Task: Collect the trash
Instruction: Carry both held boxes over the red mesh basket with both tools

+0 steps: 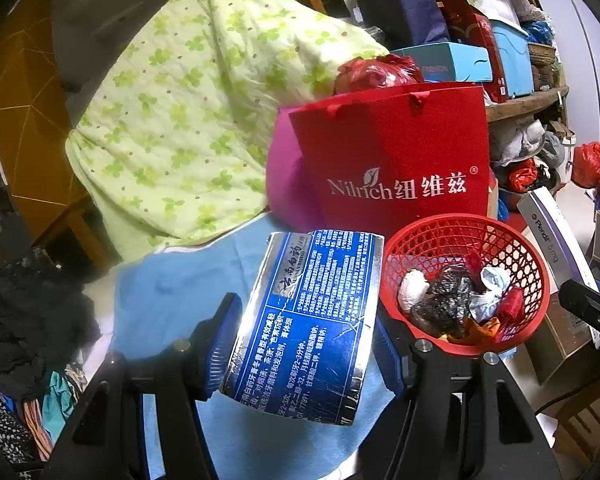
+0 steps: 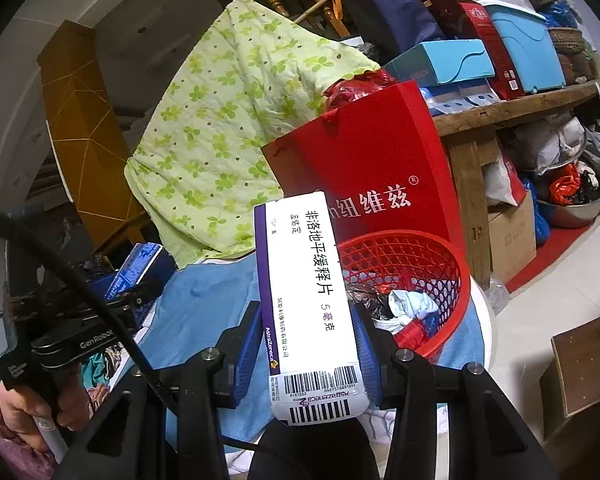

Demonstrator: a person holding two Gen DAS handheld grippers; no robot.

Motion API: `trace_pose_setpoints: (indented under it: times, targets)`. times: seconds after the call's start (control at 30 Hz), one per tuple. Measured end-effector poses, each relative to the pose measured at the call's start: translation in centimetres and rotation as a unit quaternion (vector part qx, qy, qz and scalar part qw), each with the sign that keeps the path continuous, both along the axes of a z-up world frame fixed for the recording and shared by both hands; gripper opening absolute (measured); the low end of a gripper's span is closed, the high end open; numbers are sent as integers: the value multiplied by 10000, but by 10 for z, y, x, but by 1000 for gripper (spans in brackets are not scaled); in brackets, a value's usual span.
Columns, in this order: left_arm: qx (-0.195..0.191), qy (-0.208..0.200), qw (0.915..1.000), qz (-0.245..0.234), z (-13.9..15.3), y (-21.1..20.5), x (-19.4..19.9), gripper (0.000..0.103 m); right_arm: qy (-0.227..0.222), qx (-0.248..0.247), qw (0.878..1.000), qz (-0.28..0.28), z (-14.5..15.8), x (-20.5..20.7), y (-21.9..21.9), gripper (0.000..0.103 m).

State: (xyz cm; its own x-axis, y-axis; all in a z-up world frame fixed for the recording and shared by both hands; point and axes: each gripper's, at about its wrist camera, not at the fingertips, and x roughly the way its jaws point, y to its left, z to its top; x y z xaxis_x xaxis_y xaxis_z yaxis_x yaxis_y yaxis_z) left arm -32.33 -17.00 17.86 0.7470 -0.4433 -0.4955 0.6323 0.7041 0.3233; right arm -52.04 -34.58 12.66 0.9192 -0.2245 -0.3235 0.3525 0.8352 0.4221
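My left gripper (image 1: pixel 306 344) is shut on a crumpled blue and silver toothpaste box (image 1: pixel 304 320), held just left of a red mesh basket (image 1: pixel 512 240). The basket holds several bits of trash: white tissue, dark wrappers, red scraps. My right gripper (image 2: pixel 306 344) is shut on a white and purple medicine box (image 2: pixel 308 300), held upright just left of the same basket (image 2: pixel 440 256). The medicine box also shows at the right of the left wrist view (image 1: pixel 556 240). The left gripper's body (image 2: pixel 76 332) shows at the left of the right wrist view.
The basket stands on a blue cloth (image 1: pixel 188 292) over a round white table (image 2: pixel 486 320). A red paper bag (image 1: pixel 400 152) stands behind it. A green flowered quilt (image 1: pixel 180 120) lies left. Cluttered shelves (image 2: pixel 520 108) and boxes fill the right.
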Motion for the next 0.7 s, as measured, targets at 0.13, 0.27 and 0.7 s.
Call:
trace_pose_setpoints:
  times: [0.13, 0.27, 0.7]
  targets:
    - [27, 54, 10000, -35, -4, -5, -2, 64, 8, 28, 10000, -22, -1, -3, -5, 47]
    - [38, 123, 9999, -77, -7, -11, -3, 64, 9, 82, 10000, -53, -3, -5, -9, 47]
    - [30, 227, 9994, -242, -13, -31, -10, 64, 36, 170, 9997, -163, -7, -13, -22, 47]
